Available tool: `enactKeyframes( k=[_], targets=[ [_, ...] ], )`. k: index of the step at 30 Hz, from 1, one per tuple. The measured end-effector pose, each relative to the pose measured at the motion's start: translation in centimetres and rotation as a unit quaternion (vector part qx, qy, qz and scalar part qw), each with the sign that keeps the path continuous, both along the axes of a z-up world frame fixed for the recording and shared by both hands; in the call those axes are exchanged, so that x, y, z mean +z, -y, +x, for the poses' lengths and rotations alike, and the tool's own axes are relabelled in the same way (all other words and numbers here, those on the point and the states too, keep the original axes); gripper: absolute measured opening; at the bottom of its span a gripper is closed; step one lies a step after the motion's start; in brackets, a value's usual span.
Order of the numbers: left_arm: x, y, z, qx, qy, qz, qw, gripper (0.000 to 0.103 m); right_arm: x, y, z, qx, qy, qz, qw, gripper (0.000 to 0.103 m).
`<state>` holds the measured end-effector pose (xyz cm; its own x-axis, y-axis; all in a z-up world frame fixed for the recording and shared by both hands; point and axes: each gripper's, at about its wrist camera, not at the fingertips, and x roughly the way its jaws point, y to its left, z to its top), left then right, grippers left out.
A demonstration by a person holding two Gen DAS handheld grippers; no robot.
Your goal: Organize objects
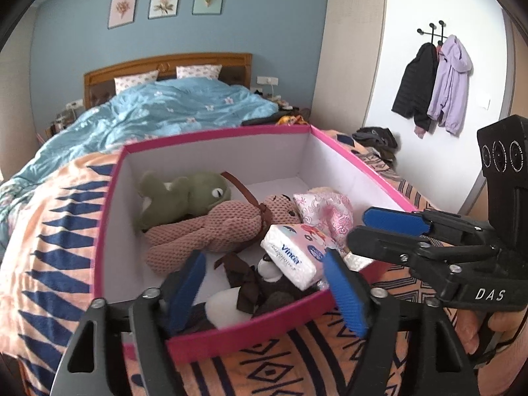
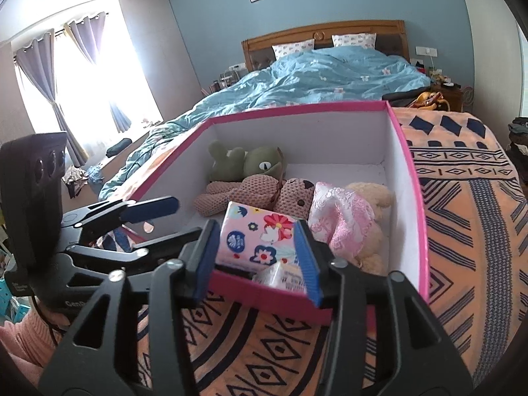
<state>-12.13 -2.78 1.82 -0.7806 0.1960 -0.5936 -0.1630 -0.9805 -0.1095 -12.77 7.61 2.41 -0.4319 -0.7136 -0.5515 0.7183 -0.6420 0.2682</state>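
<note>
A pink box (image 1: 211, 135) (image 2: 297, 109) with white inner walls stands on the patterned blanket. Inside lie a green frog plush (image 1: 194, 194) (image 2: 260, 165), a pink knitted bear (image 1: 214, 227) (image 2: 250, 191), a cream plush under pink satin cloth (image 1: 326, 208) (image 2: 343, 217) and a dark brown plush (image 1: 264, 283). A flowered tissue pack (image 1: 290, 254) (image 2: 257, 237) rests tilted on the dark plush at the near wall. My left gripper (image 1: 264, 255) (image 2: 184, 219) stands wide open over the near rim. My right gripper (image 1: 358, 227) (image 2: 255, 226) is open just short of the pack, its pads not pressing it.
The orange and navy blanket (image 2: 462, 198) covers the foot of the bed, with a blue duvet (image 1: 171, 109) behind the box. Coats (image 1: 432, 82) hang on the right wall above a clothes pile (image 1: 376, 138). A bright curtained window (image 2: 82, 82) is at left.
</note>
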Motion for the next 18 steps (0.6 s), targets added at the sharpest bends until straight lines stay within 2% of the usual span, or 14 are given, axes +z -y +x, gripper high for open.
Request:
enactKeyframes(
  k=[4, 6, 9, 11, 15, 18],
  targets=[
    [0.6, 0.3, 2.1, 0.013, -0.022, -0.002, 0.9997, 0.093, 0.6, -0.9, 1.7, -0.001, -0.020, -0.008, 1.000, 0.061],
    [0.7, 0.3, 3.1, 0.026, -0.029, -0.010, 0.9992, 0.103, 0.9, -1.5, 2.8, -0.005, -0.038, -0.008, 0.999, 0.074],
    [0.6, 0.2, 4.3, 0.039, -0.037, -0.019, 0.9984, 0.103, 1.0, -2.6, 4.7, -0.027, -0.068, -0.011, 0.997, 0.092],
    [0.2, 0.3, 5.0, 0.047, -0.034, -0.021, 0.9981, 0.103, 0.7, -3.1, 5.7, -0.039, -0.078, -0.015, 0.996, 0.099],
    [-0.8, 0.2, 5.9, 0.065, -0.018, -0.024, 0.9975, 0.103, -0.5, -3.9, 7.1, -0.058, -0.091, 0.000, 0.994, 0.101],
    [-1.6, 0.5, 6.5, 0.078, -0.009, -0.017, 0.9968, 0.103, -1.8, -4.0, 7.5, -0.058, -0.076, 0.013, 0.995, 0.101]
  ],
)
